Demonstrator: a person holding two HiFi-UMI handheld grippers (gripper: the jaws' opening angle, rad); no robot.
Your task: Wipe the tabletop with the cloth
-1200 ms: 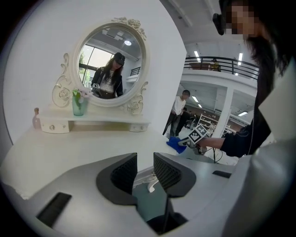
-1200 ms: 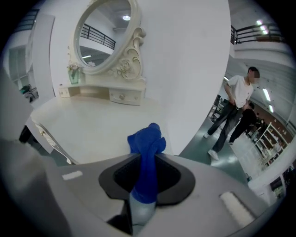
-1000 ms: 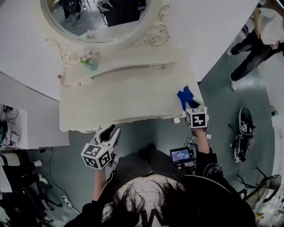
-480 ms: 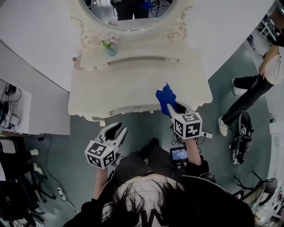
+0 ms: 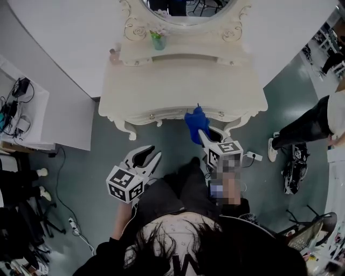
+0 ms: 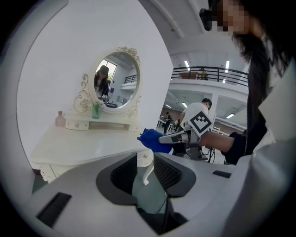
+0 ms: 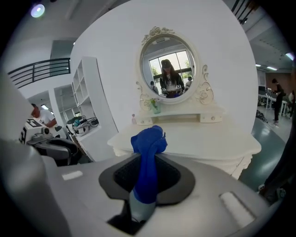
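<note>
Right gripper (image 5: 204,135): shut on the cloth (image 5: 194,119). Blue cloth bunched, its body pinched between the jaws, a wad sticking out past the tips.

Cloth position: at the front edge of the table (image 5: 178,86), right of centre. Held in the air; from the head view it hangs level with the rim or just short of it. No contact with the top that I can see.

Left gripper (image 5: 144,158): jaws wide, nothing between them. Held low over the floor, well short of the table, on the person's left.

Table top: pale, bare across the main surface. Vase (image 5: 157,40) and small bottle (image 5: 114,52) stand on the raised back shelf under the mirror (image 5: 183,6).

Progress, as judged: cloth is in hand, so the pickup is done. No streaks or dirt show, so I cannot tell whether any of the top is wiped. Left to do: lay the cloth on the top and sweep it.
</note>
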